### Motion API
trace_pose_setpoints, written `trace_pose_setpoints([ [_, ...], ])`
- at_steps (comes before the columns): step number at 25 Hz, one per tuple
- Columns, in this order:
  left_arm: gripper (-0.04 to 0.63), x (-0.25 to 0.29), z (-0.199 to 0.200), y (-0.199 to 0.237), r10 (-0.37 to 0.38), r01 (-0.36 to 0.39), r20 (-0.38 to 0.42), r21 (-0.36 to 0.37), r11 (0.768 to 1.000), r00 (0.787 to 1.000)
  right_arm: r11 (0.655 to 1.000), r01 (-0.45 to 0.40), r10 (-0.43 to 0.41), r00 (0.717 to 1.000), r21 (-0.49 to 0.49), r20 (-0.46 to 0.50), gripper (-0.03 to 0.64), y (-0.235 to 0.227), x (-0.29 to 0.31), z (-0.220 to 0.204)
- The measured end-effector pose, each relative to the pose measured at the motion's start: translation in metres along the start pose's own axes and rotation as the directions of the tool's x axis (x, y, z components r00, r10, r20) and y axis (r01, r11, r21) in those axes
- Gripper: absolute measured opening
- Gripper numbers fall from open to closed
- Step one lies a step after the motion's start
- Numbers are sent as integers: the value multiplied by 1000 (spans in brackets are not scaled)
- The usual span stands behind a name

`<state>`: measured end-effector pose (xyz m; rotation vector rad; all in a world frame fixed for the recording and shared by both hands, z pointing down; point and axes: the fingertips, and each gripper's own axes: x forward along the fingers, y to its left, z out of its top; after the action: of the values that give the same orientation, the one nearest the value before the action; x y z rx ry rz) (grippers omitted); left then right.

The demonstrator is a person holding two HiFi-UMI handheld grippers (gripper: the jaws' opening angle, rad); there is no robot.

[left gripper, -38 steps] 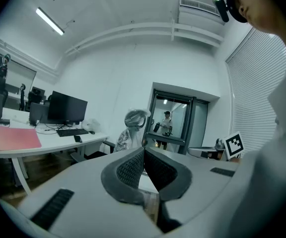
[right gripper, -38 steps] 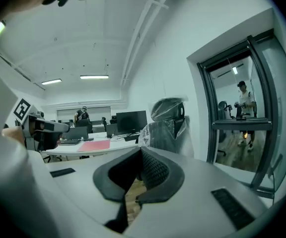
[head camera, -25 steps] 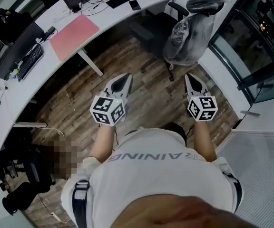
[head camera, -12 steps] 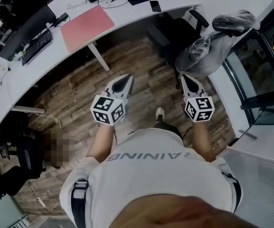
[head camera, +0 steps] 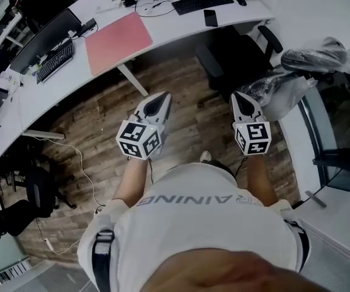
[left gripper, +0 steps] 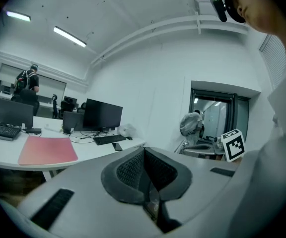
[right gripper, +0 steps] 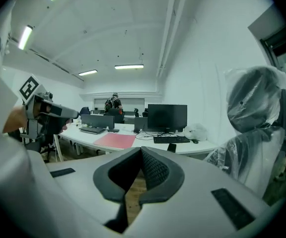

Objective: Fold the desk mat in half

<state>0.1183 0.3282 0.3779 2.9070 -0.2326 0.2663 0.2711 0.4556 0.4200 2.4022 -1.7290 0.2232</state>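
Left claw and right claw are shut and empty, well apart from the pink desk mat on the table; best to step closer and open both at its near edge.

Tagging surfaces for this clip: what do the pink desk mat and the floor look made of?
Desk mat: probably a thin leather-like or plastic sheet, matte pink, lying flat without glare; exact material unclear. Floor: wood or wood-look planks, with visible grain and staggered board joints.
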Motion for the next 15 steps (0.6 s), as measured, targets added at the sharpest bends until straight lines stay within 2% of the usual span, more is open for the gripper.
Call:
trace_pose_setpoints([
  [4,28,22,1,13,77,-77,-12,-16,997,997,998,-42,42,999,56,-5,23,-20,32,-1],
  [10,28,34,3,48,157,-157,-18,-28,987,987,989,-131,133,991,67,-20,23,-8,77,-7],
  [15,28,30,7,91,185,-185,-5,-36,982,983,989,-132,133,991,61,-15,24,4,119,4],
])
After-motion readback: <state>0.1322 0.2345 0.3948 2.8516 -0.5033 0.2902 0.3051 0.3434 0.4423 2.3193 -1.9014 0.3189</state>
